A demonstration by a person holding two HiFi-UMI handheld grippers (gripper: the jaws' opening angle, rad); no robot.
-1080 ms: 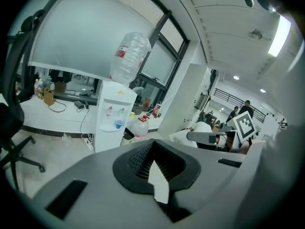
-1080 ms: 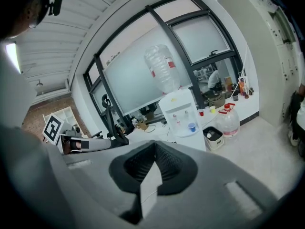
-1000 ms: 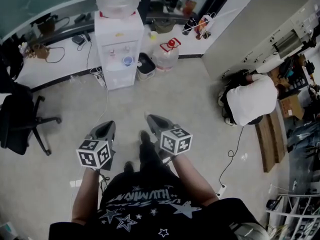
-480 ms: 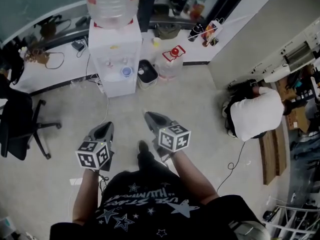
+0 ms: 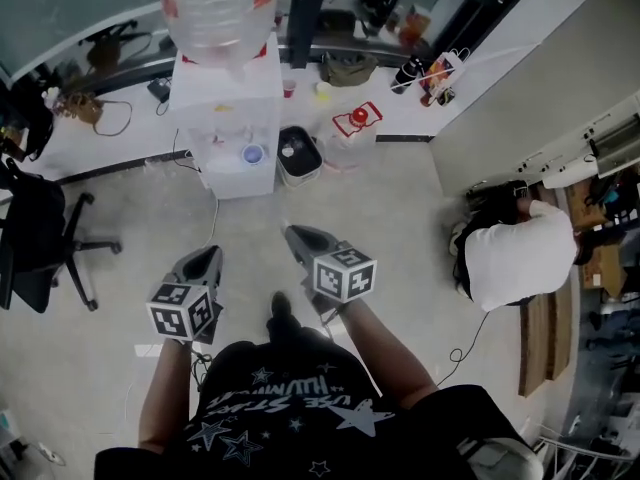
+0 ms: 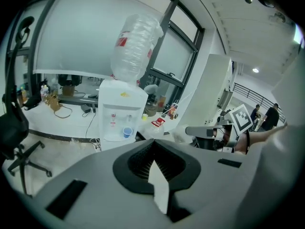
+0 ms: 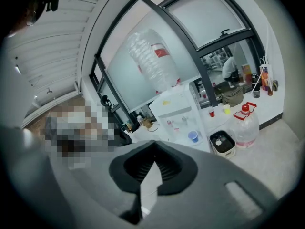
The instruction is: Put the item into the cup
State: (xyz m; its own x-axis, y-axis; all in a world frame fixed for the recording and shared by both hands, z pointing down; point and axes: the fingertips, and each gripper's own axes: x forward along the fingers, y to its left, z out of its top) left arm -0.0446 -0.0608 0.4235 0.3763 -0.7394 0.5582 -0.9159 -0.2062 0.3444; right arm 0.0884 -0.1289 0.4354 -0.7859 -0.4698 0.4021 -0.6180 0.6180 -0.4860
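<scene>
Stands on a pale floor (image 5: 400, 198) looking steeply down, a gripper in each hand. Holds the left gripper (image 5: 208, 254) at lower left of centre in the head view, marker cube toward the body and tips aimed up the frame. Seen along the jaws in the left gripper view: both halves pressed together tip to tip, nothing caught between them.

Holds the right gripper (image 5: 291, 232) just right of the left one, near it but not touching. Likewise closed all the way in the right gripper view, with nothing in its grasp.

Faces a white water dispenser (image 5: 225, 98) at upper left of centre, with a large clear bottle (image 5: 212, 8) upside down on top. In the dispenser's tap recess: a blue cup (image 5: 252, 154), upright, well apart from both grippers.

Just right of the dispenser, on the floor: a bin (image 5: 298, 156) with a dark top, then a clear jug (image 5: 350, 130) with a red cap and handle.

On the white ledge (image 5: 100, 138) behind the dispenser and jug, at right of centre in the right gripper view: a red cup (image 7: 212, 112) and a yellow cup (image 7: 227, 109), side by side.

Cannot tell which thing is meant to go into the cup.

At the left edge of the head view: a black office chair (image 5: 40, 238). At the right: another person (image 5: 510, 258) in a white top, bent low to the floor.
</scene>
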